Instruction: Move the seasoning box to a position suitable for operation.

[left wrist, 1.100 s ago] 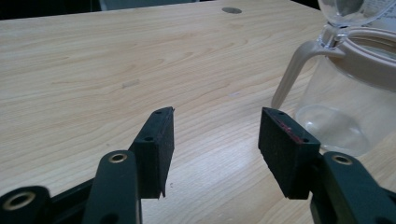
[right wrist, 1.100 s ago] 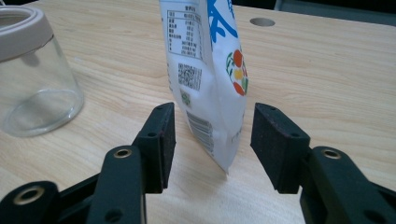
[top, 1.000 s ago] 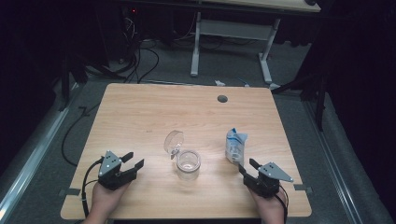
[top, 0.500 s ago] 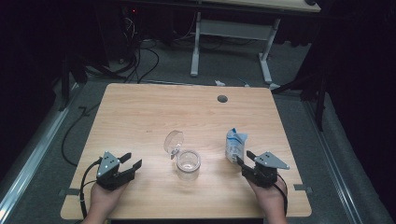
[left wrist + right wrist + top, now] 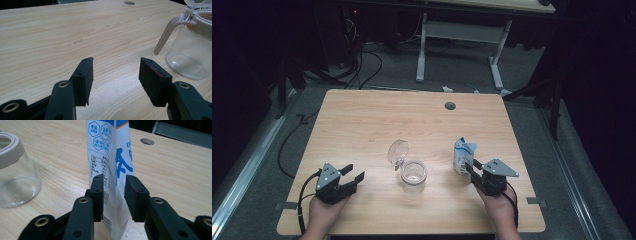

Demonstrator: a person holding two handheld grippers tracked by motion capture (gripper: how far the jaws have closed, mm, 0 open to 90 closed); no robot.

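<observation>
Standing between right gripper point(image 5: 113, 195) fingers nearly pinching it, blue-white pouch point(image 5: 110, 152), left gripper point(image 5: 116, 77) fingers spread

right tongs point(image 5: 470, 168) advanced, now straddling pouch point(image 5: 463, 155)

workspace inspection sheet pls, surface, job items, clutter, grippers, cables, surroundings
surface: wooden table, with a round cable hole near the far edge
job's things: white-and-blue pouch upright at the right; clear glass jar in the middle, its hinged lid swung open
clutter: nothing seen
grippers: right gripper has its jaws on either side of the pouch, closing on it, grip not certain; left gripper open over bare wood, left of the jar
cables: one trails from each gripper toward the near edge; more lie on the floor beyond the table
surroundings: dark room, grey floor, white desk frame behind
</observation>
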